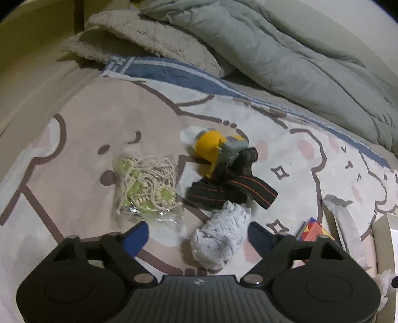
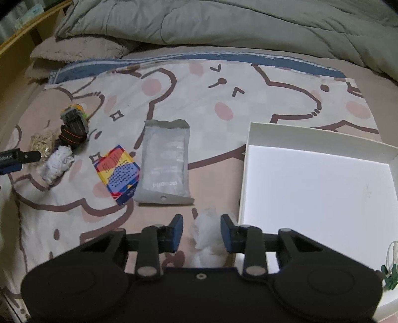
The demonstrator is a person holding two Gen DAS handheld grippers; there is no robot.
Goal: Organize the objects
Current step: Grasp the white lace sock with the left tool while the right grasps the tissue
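My left gripper (image 1: 197,234) is open above a crumpled grey-white cloth (image 1: 220,238) that lies between its blue pads. Beyond it lie a yellow headlamp (image 1: 214,146) with a black strap (image 1: 231,186) and a bag of cord with green beads (image 1: 145,183). My right gripper (image 2: 201,232) is open around a white fluffy wad (image 2: 207,238) on the bed. A white box (image 2: 316,183) lies open to its right. A colourful card box (image 2: 117,171) and a grey pouch (image 2: 165,161) lie ahead. The left gripper's tip (image 2: 27,156) shows at far left.
A cartoon-print blanket (image 2: 204,99) covers the bed. A grey-green duvet (image 2: 223,22) and a beige fleece (image 1: 139,42) are piled at the back. A wooden bed frame (image 2: 15,49) runs along the left. A small clear and green item (image 2: 390,268) sits at the box's near corner.
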